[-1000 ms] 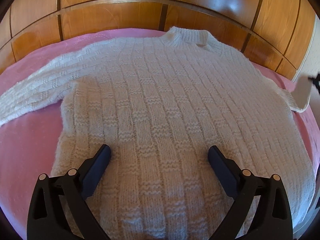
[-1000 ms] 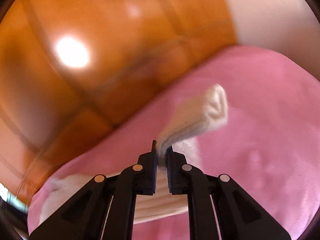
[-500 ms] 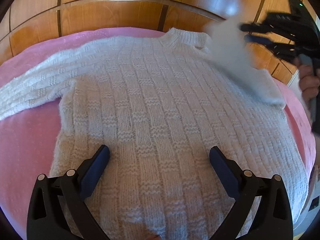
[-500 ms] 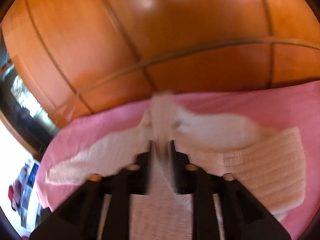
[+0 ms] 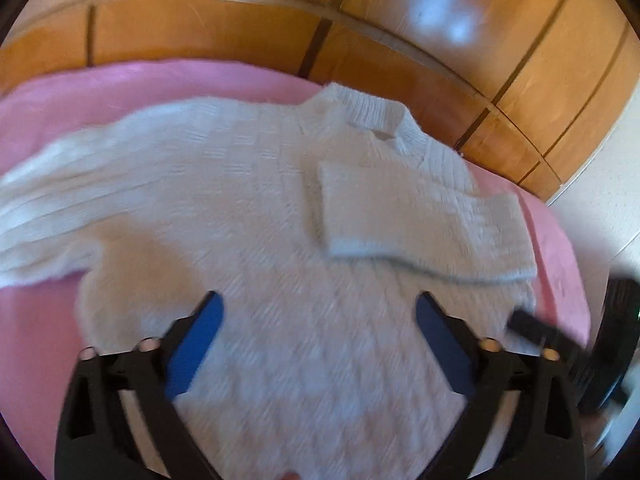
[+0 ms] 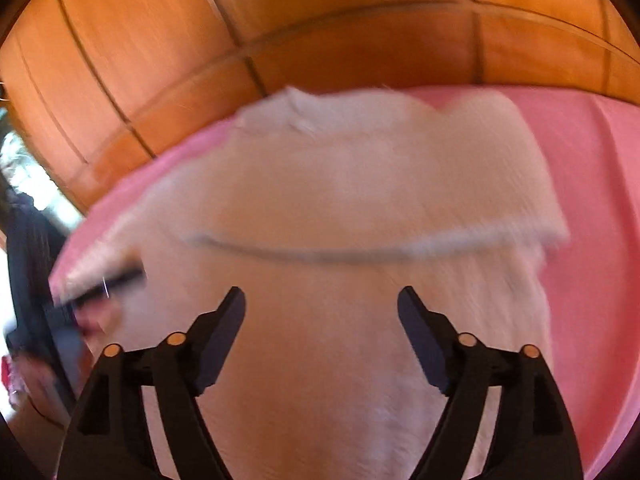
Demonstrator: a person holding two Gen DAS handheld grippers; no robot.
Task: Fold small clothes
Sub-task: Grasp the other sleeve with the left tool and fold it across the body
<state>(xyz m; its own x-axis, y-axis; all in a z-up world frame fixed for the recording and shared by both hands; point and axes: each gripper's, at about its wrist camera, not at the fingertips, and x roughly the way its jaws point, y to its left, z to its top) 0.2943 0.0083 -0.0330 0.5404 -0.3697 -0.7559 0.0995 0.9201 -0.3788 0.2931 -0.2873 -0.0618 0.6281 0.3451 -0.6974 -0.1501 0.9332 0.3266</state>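
Note:
A white knitted sweater [image 5: 248, 208] lies flat on a pink bedspread [image 5: 36, 344], collar away from me. Its right sleeve [image 5: 420, 220] is folded across the chest; the left sleeve [image 5: 52, 208] stretches out to the left. My left gripper [image 5: 318, 320] is open and empty above the sweater's lower part. My right gripper [image 6: 320, 312] is open and empty over the sweater [image 6: 320, 360], below the folded sleeve [image 6: 400, 184]. The right gripper also shows blurred at the right edge of the left wrist view [image 5: 560, 348].
Glossy wooden wardrobe panels [image 5: 360, 20] stand right behind the bed. A white wall [image 5: 600, 200] is at the far right. The pink bedspread [image 6: 592, 200] extends right of the sweater. The left gripper shows blurred at the left of the right wrist view [image 6: 100, 284].
The right gripper carried the right sleeve over the chest, let it go and opened, then drew back low. The sleeve now lies folded across the sweater. The left gripper shifted slightly.

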